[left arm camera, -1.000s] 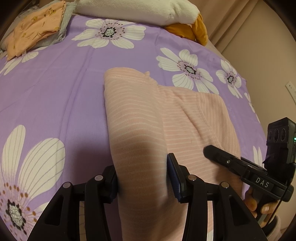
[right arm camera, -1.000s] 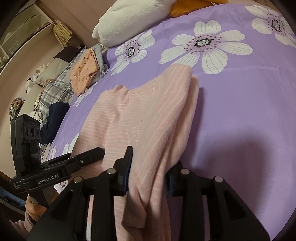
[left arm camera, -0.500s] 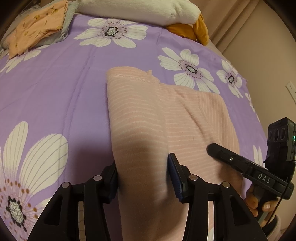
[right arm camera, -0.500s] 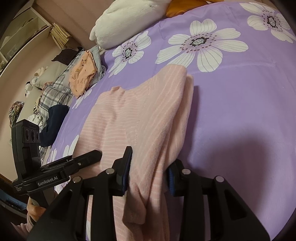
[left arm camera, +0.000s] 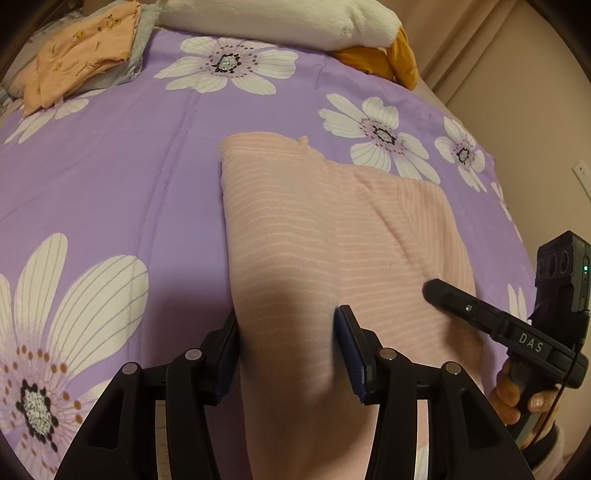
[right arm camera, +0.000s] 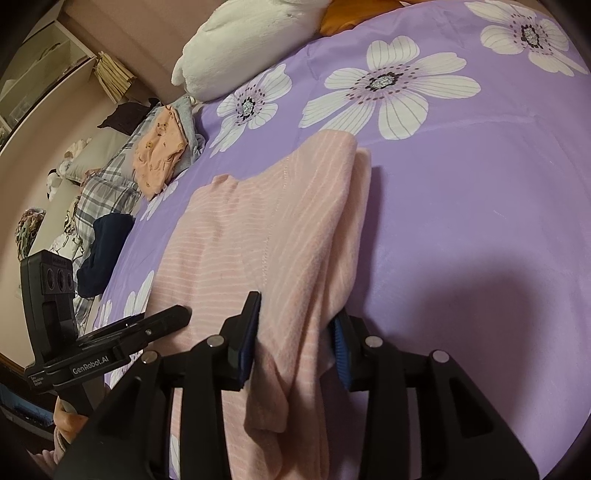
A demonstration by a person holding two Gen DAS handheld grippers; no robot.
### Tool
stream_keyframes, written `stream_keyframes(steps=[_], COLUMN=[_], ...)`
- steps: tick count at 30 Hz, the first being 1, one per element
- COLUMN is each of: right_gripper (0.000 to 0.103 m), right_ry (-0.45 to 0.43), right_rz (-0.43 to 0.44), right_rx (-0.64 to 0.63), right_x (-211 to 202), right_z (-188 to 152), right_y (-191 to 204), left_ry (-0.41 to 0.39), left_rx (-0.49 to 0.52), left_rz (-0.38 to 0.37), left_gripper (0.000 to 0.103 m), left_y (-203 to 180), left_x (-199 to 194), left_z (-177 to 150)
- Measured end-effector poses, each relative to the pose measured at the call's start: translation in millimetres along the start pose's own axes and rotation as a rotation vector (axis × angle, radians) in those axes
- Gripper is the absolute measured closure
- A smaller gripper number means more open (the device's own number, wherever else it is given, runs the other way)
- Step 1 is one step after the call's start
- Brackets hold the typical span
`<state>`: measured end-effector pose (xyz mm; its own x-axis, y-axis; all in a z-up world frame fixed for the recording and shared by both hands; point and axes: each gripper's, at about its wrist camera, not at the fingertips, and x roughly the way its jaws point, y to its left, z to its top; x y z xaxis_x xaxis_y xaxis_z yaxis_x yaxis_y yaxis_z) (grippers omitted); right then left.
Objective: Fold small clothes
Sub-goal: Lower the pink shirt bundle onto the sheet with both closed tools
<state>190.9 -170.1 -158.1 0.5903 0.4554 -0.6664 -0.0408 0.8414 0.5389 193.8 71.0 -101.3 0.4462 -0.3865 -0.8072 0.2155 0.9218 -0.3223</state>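
Note:
A pink garment with thin pale stripes [left arm camera: 295, 221] lies lengthwise on the purple daisy bedspread [left arm camera: 110, 166], its near end lifted off the bed. My left gripper [left arm camera: 288, 321] is shut on a thick fold of its left side, and cloth fills the whole gap between the pads. In the right wrist view the same pink garment [right arm camera: 258, 229] shows its right edge doubled over. My right gripper [right arm camera: 295, 310] is shut on that edge, and a loose flap hangs below the jaws. A hand [left arm camera: 517, 398] holds the right tool's handle at the lower right.
Folded orange clothes [left arm camera: 81, 59] sit on a grey pile at the bed's far left. A white plush pillow [left arm camera: 277, 14] and an orange cushion [left arm camera: 388, 59] lie along the head. Plaid cloth [right arm camera: 107, 184] and a navy item [right arm camera: 103, 251] lie beside the bed. Bare bedspread [right arm camera: 480, 203] lies right of the garment.

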Motion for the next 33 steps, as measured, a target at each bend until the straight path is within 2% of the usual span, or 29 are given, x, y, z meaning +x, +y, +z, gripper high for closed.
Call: stream_keyframes(steps=[33], right_gripper=[0.065], right_ry=[-0.015], right_rz=[-0.061], right_rx=[-0.015], right_x=[-18.3], right_z=[-12.0], right_y=[4.4], left_ry=[0.005], left_rx=[-0.022], left_rz=[0.045], left_gripper=[0.055], left_y=[6.1], left_x=[-20.0], left_z=[-26.6])
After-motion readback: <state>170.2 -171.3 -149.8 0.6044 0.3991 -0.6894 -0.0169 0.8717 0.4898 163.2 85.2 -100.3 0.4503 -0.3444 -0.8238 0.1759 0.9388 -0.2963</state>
